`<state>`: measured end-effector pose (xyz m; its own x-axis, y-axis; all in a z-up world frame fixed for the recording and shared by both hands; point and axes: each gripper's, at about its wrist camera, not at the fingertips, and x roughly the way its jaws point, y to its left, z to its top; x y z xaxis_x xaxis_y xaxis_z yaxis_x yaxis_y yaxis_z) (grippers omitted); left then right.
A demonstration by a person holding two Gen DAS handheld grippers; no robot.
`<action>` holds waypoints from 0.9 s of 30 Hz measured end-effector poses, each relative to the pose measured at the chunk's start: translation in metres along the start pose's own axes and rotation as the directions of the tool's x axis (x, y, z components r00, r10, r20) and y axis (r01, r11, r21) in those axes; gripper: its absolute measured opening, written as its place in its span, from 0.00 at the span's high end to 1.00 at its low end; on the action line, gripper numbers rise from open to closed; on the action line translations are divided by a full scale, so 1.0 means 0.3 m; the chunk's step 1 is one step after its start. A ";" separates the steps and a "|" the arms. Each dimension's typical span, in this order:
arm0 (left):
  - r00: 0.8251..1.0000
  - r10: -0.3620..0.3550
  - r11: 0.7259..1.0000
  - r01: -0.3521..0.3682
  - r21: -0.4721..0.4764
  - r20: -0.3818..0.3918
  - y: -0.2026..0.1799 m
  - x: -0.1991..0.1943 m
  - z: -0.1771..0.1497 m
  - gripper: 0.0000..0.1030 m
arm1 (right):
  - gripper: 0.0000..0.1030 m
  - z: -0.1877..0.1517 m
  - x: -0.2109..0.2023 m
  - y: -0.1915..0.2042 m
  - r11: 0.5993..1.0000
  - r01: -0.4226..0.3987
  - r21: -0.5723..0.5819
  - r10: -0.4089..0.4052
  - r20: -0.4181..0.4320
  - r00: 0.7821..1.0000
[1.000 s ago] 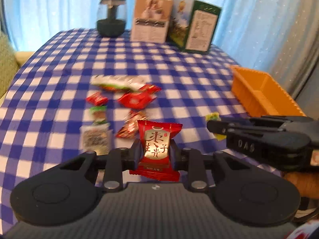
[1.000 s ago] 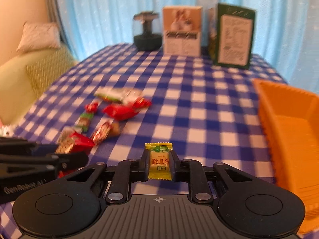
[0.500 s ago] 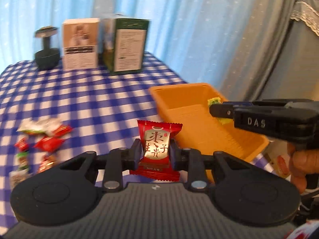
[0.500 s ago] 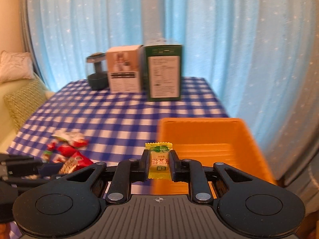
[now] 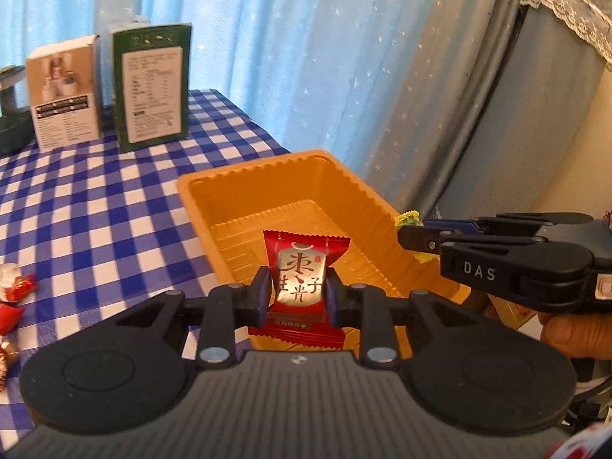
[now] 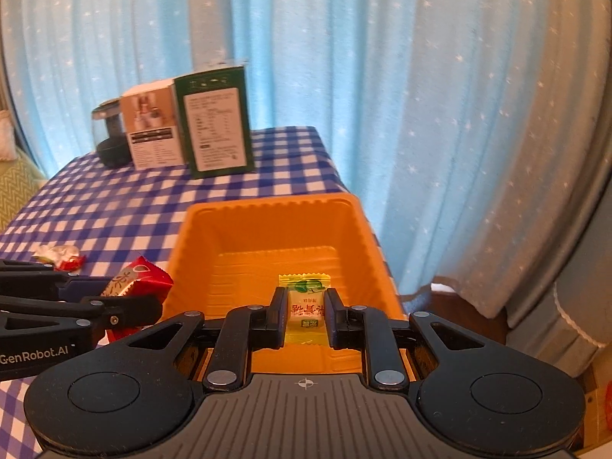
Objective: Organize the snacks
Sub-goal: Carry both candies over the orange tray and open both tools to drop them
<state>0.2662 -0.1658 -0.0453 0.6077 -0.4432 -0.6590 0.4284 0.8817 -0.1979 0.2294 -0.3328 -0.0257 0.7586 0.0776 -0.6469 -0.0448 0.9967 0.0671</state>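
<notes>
Grippers hung side by side over the ribbed orange plastic tray [image 6: 267, 229] at the edge of the blue-and-white checked tablecloth [image 5: 95, 210]. The left gripper [image 5: 298, 294] pinched a red foil-fronted snack packet [image 5: 302, 271]; the right gripper [image 6: 306, 310] pinched a small yellow sweet wrapper [image 6: 306, 306]. More wrapped snacks [image 6: 61, 256] lay on the cloth beside the tray.

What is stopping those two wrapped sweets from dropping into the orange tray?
Nothing visible. The red sweet in the left gripper and the yellow sweet in the right gripper hang over the open, empty orange tray; only the shut jaws hold them.
</notes>
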 end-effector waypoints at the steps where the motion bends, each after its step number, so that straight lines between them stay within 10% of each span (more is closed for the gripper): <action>1: 1.000 0.000 1.000 0.000 0.004 -0.007 -0.008 0.012 0.001 0.75 | 0.80 -0.002 0.005 -0.009 1.000 0.001 0.007 -0.001 -0.004 1.000; 27: 0.999 0.043 0.999 -0.043 -0.015 0.009 0.054 -0.046 -0.055 0.58 | 0.80 -0.022 0.041 -0.054 0.993 -0.045 0.109 0.049 -0.033 0.998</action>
<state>0.2538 -0.1426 -0.0513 0.6314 -0.4060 -0.6607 0.3915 0.9023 -0.1803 0.2351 -0.3478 -0.0399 0.7336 0.1266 -0.6677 -0.0077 0.9840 0.1781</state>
